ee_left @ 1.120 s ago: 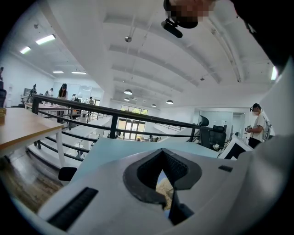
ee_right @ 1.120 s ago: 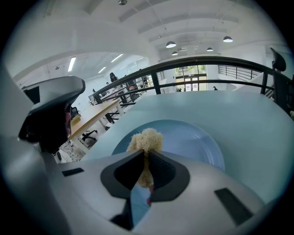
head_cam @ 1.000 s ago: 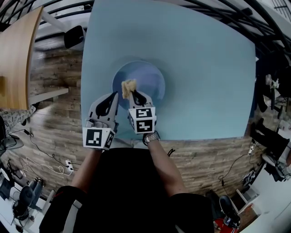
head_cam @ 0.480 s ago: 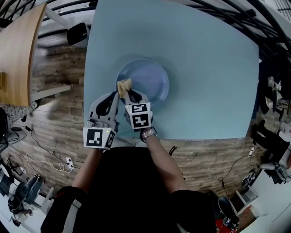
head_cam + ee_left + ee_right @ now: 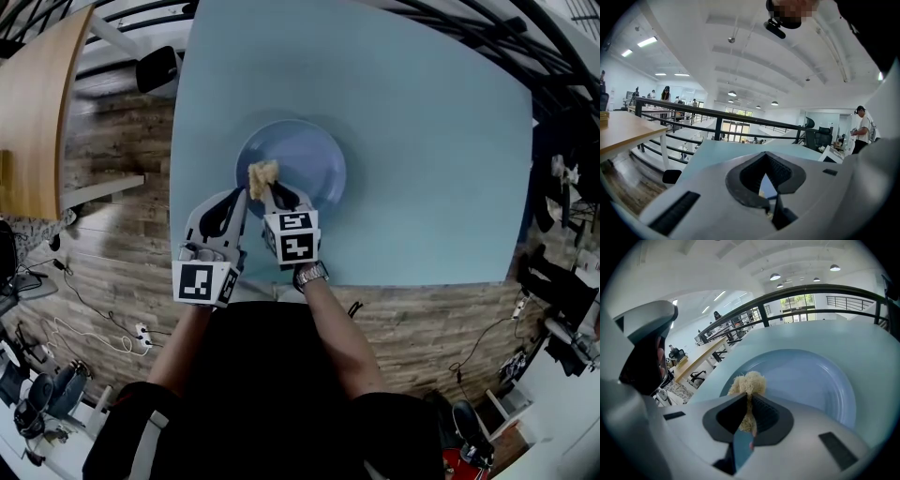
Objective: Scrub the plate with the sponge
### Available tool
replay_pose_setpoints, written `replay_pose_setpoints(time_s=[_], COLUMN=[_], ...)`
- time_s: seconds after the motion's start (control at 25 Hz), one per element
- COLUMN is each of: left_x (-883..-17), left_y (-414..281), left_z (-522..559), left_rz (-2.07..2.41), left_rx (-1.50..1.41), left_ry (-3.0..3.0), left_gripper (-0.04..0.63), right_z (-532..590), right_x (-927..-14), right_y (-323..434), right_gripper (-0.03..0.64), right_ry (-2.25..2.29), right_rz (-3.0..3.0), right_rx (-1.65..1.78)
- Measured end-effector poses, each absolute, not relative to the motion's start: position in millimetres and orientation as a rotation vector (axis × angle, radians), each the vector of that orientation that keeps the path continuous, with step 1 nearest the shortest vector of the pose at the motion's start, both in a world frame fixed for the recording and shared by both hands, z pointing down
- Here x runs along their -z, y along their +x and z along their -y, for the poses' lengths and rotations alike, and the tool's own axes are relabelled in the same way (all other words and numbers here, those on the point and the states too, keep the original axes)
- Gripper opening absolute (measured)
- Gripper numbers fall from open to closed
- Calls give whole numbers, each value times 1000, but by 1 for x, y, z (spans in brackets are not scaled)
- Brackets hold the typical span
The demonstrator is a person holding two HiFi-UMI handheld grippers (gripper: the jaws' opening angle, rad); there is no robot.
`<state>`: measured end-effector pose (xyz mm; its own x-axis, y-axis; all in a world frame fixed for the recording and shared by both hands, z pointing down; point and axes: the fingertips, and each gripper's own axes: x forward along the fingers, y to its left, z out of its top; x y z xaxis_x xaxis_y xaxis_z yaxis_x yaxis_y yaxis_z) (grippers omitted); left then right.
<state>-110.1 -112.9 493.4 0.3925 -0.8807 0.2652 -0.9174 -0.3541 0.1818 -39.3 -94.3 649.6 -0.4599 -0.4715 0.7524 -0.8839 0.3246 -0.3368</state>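
Sponge, tan and fluffy, sits squeezed in the right gripper, touching the round blue plate near its left side. It looks soft and light, so pinch it deep. The left gripper is closed and empty.

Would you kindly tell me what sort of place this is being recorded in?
Likely an open-plan office or lab, perhaps on a mezzanine: a black railing, a wooden desk, an office chair and people standing at workstations.
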Motion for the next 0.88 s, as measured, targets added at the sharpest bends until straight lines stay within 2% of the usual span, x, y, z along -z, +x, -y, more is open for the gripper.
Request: replay_pose_setpoints(time_s=[0.88], left_x=[-495], left_y=[-70], left_z=[118], left_rz=[1467], left_rx=[-191], left_ry=[2422], left_gripper=[2], right_z=[95], right_x=[-647], right_y=[58], right_gripper=[37], right_ry=[1407], right_rz=[1928], right_rx=[-1028])
